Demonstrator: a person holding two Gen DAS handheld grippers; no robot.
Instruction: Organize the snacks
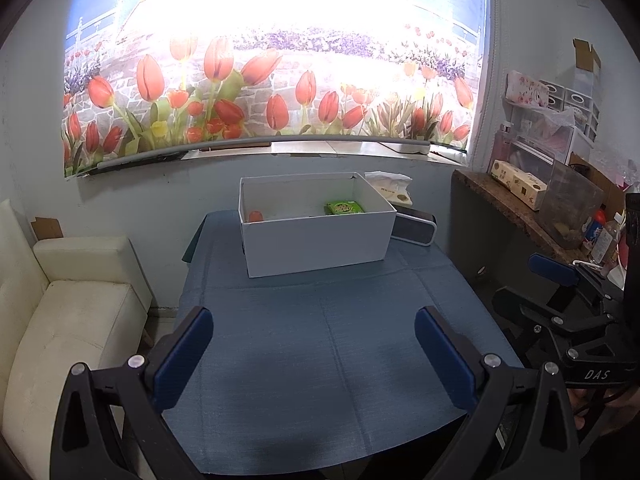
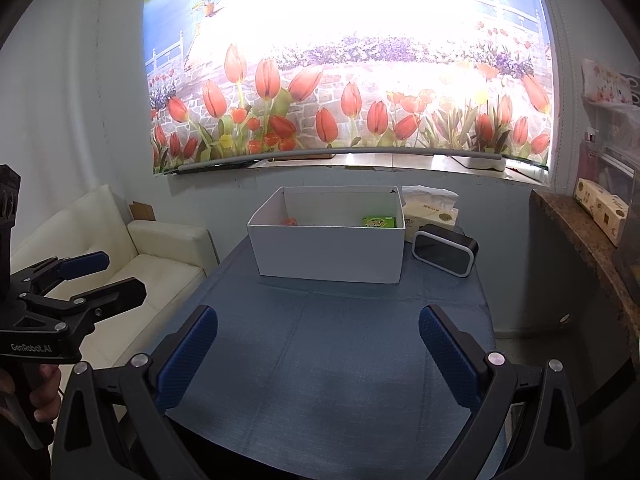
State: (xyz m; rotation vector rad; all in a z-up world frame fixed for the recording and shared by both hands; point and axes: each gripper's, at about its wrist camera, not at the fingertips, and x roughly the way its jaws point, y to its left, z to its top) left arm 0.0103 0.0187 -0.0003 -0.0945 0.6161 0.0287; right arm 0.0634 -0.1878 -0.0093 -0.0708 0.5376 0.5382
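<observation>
A white open box (image 1: 316, 244) stands at the far end of the blue-clothed table (image 1: 320, 360). Inside it lie a green snack packet (image 1: 344, 207) on the right and a small orange snack (image 1: 255, 216) on the left. The box also shows in the right wrist view (image 2: 328, 254), with the green packet (image 2: 379, 222) and the orange snack (image 2: 290, 221). My left gripper (image 1: 314, 354) is open and empty over the near table. My right gripper (image 2: 318, 354) is open and empty too, beside it.
A black clock (image 2: 445, 250) and a tissue pack (image 2: 430, 216) sit right of the box. A white sofa (image 1: 68, 320) stands at the left. A stone counter (image 1: 512, 208) with boxes and bottles is at the right. A tulip blind (image 1: 272, 92) hangs behind.
</observation>
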